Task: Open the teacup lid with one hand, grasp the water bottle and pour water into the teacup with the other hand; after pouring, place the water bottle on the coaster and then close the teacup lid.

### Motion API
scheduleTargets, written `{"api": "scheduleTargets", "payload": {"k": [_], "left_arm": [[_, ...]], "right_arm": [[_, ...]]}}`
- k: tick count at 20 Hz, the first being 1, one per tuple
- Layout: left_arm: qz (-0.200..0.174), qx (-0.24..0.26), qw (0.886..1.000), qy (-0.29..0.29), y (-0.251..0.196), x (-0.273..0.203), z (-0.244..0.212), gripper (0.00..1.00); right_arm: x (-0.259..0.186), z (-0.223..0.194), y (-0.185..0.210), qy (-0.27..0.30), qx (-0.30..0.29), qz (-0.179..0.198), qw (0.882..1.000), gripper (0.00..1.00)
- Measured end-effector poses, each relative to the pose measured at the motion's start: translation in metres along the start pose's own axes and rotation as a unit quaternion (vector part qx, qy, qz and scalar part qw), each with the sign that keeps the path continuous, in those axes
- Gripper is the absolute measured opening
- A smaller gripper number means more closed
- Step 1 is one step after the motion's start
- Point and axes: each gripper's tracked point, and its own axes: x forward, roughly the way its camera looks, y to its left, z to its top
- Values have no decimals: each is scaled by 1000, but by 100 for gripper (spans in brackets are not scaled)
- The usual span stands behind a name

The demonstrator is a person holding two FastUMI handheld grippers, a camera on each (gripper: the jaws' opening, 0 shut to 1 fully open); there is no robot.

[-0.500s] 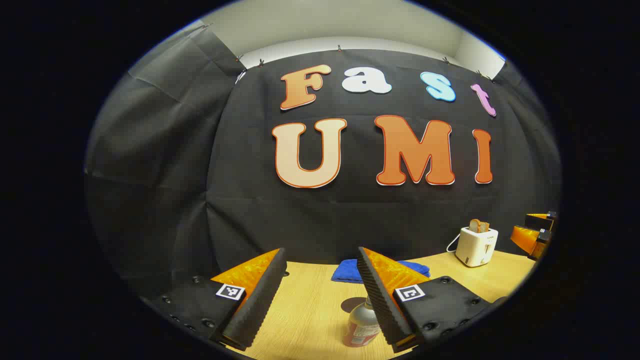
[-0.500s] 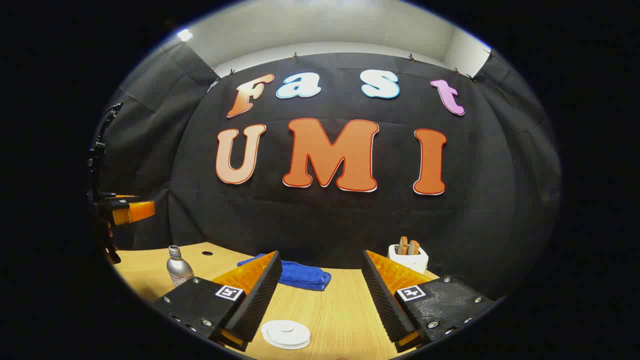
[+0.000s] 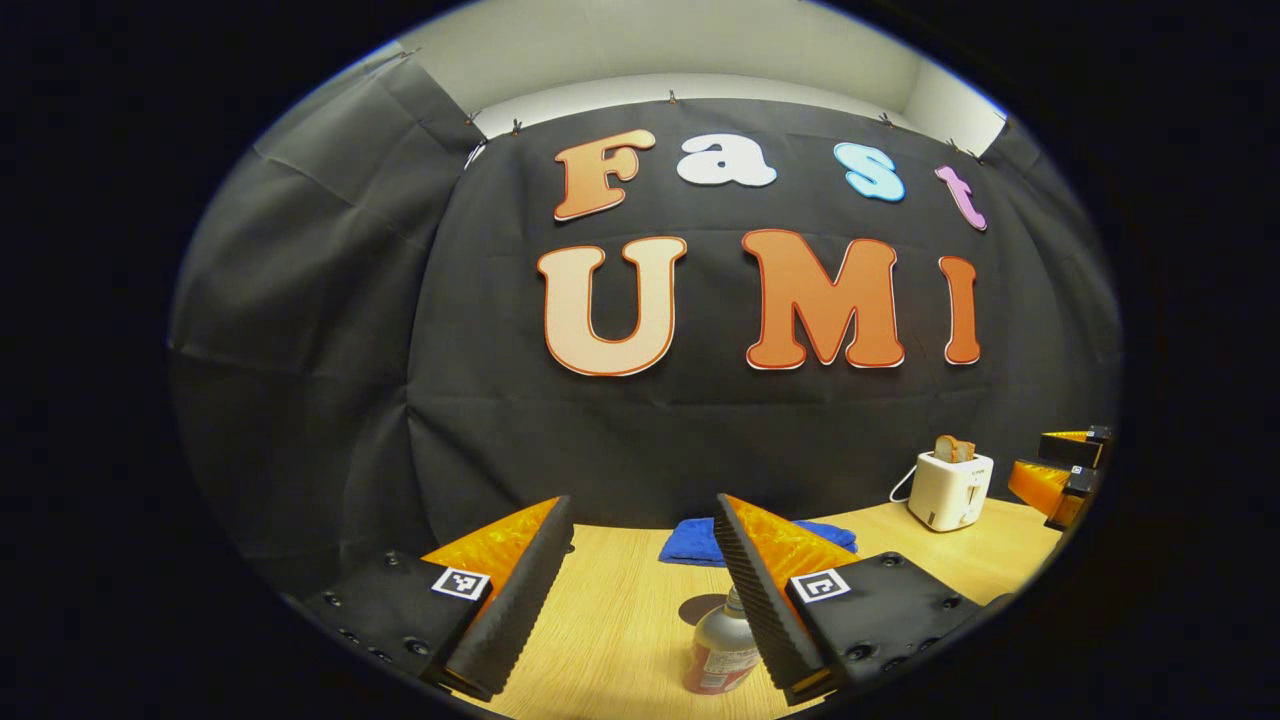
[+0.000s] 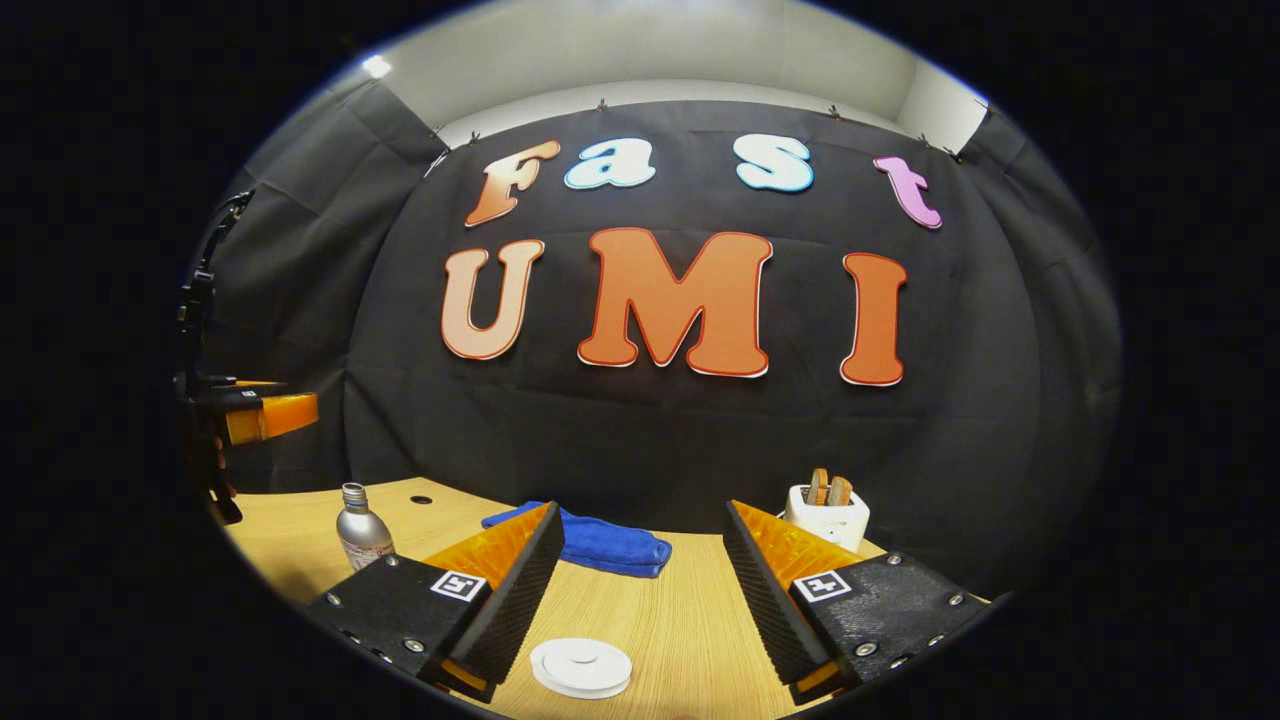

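A small silver water bottle (image 3: 720, 650) with a red label stands on the wooden table (image 3: 620, 620), just below my open left gripper (image 3: 641, 505). Its right side is hidden behind the right finger (image 3: 760, 600). In the right gripper view the same bottle (image 4: 362, 538) stands at the far left, under the other gripper (image 4: 255, 415). A white round teacup lid (image 4: 582, 667) with a small knob lies low between the fingers of my open right gripper (image 4: 641, 508). What is under the lid is hidden.
A folded blue cloth (image 4: 600, 545) lies at the back of the table by the black wall. A white toaster (image 3: 950, 490) holding bread stands at the back right. The right gripper (image 3: 1060, 478) shows at the right edge of the left gripper view.
Both views have drifted only slightly. The scene slid a little rightward in the right gripper view and a little leftward in the left gripper view. Both grippers stay open, and nothing was grasped.
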Motion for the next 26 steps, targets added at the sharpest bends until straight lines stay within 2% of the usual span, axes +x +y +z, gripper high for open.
{"api": "scheduleTargets", "payload": {"k": [14, 18, 26], "left_arm": [[-12, 13, 1000, 11, -12, -1, -10, 94], [-22, 18, 1000, 14, -18, -4, -16, 94], [-30, 23, 999, 28, -29, -14, -36, 94]], "right_arm": [[-1, -24, 8, 28, 0, 21, 999, 96], [1, -51, 15, 61, 9, 32, 998, 96], [5, -125, 26, 152, 18, 57, 987, 88]]}}
